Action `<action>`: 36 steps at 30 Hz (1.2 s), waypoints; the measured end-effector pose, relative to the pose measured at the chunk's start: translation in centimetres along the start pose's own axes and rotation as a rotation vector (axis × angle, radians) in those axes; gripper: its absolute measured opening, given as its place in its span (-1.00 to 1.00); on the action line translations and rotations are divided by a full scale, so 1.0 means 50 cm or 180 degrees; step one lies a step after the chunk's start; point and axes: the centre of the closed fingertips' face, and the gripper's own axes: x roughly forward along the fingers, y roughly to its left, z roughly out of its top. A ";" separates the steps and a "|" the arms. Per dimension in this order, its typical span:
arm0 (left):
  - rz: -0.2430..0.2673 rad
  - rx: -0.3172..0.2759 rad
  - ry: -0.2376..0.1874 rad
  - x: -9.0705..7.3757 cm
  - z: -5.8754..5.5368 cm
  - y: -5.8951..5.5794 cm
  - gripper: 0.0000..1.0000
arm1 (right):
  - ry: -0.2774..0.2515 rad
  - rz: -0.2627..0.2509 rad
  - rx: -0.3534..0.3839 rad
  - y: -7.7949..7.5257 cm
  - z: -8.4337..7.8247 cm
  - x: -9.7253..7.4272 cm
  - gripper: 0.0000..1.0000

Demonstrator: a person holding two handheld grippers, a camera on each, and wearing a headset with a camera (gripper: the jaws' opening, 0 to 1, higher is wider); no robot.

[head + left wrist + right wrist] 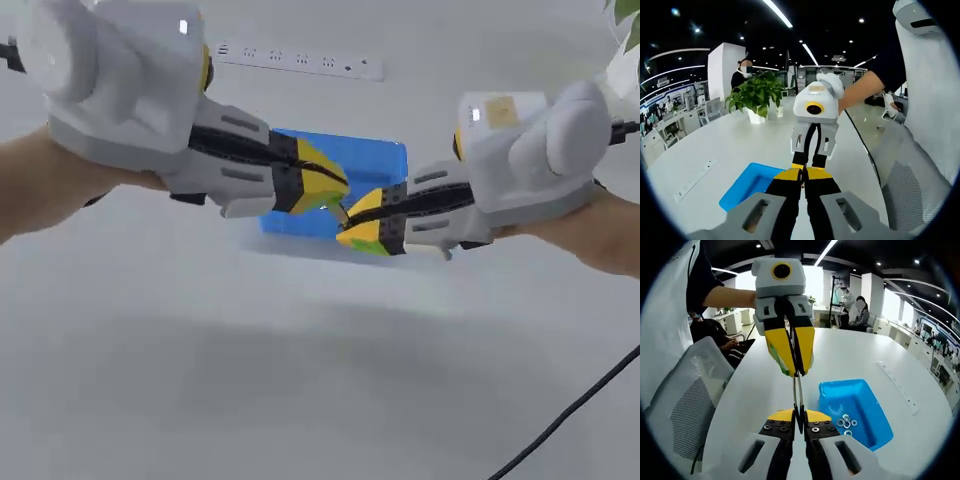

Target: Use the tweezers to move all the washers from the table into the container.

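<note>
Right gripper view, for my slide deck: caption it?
Both the left claw and right claw pinch the tweezers beside a blue container holding washers.

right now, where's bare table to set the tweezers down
The wide bare table on the near side of the blue container is free, bordered by the cable at right. A band between container and power strip is also bare. Crowded over the container, where left gripper and right gripper meet on the tweezers.

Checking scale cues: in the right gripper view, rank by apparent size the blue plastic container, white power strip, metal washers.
1. blue plastic container
2. white power strip, thinner, farther away
3. metal washers, smallest
</note>
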 end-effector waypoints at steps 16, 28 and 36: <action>0.0106 -0.0154 0.0350 0.015 -0.085 -0.020 -0.82 | 0.0541 -0.0027 -0.0190 0.006 -0.054 0.018 -0.86; 0.0052 0.0044 0.1018 0.039 -0.215 -0.015 -0.81 | 0.0980 0.0179 -0.0211 0.013 -0.116 0.058 -0.86; 0.0091 0.0083 0.1192 0.058 -0.264 -0.003 -0.81 | 0.1131 0.0213 -0.0292 0.010 -0.136 0.076 -0.85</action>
